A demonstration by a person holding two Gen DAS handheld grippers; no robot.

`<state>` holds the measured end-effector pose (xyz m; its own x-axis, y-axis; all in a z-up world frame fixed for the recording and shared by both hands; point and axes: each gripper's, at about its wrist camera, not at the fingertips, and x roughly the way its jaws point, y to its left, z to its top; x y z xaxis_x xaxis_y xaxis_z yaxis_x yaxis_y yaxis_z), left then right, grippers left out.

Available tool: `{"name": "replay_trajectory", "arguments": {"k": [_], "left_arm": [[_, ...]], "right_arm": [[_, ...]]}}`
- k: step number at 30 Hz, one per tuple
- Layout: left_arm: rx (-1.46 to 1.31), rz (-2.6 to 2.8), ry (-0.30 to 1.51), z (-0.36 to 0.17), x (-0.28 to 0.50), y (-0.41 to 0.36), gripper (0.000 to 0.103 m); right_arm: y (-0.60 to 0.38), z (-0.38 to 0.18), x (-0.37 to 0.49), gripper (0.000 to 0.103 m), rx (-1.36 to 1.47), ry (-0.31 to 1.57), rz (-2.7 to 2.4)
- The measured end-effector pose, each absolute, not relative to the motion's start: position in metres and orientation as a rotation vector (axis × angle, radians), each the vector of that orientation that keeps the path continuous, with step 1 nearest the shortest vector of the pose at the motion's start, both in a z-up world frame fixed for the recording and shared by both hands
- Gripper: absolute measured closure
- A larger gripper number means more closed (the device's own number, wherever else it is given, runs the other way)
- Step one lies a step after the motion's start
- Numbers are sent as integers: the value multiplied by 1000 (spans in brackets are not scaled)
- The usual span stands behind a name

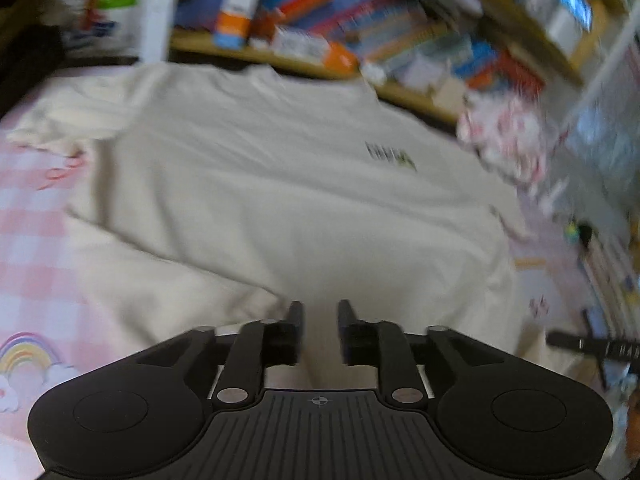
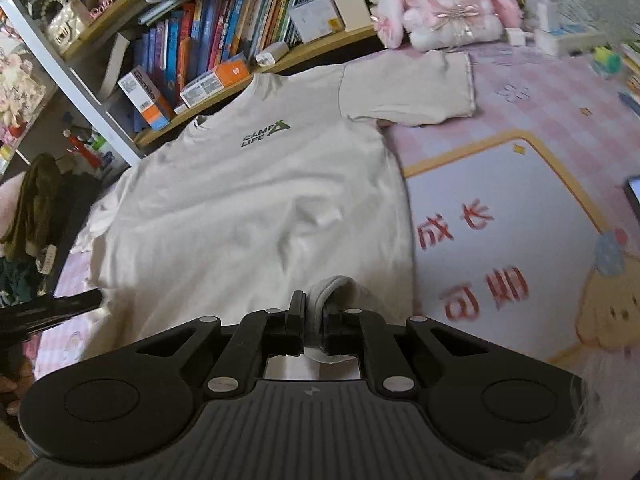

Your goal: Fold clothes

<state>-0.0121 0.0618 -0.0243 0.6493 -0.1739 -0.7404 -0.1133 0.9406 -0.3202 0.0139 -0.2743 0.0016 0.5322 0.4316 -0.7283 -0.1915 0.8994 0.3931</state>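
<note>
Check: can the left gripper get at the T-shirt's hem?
Probably yes. The left gripper hangs open right above the T-shirt, nothing between them; the right gripper already pinches its hem.

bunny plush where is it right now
In the right wrist view the bunny plush sits top right, against the bookshelf, just beyond the shirt sleeve.

Plush bunny (image 2: 444,4) beside packed bookshelf (image 2: 224,28)

right hand-held gripper (image 2: 314,312) pinching T-shirt (image 2: 248,208) hem
</note>
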Motion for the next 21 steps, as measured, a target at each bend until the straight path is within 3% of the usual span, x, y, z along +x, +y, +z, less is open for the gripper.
{"name": "replay_trajectory", "arguments": {"k": [4,9,12,14,21], "left_arm": [[-335,-53,753,-4,-49,66,67],[-310,75,765,-11,-84,100,68],[-312,103,794,-19,-86,107,68],[-304,74,799,-21,-80,101,67],[-89,60,888,-36,-41,80,67]], "right_arm": [[-279,-4,19,94,267,954,389],[-297,-11,12,91,297,989,392],[-302,-14,5,82,309,1007,389],[-302,-16,3,75,312,1020,387],[-307,-18,-5,68,337,1045,373]]}}
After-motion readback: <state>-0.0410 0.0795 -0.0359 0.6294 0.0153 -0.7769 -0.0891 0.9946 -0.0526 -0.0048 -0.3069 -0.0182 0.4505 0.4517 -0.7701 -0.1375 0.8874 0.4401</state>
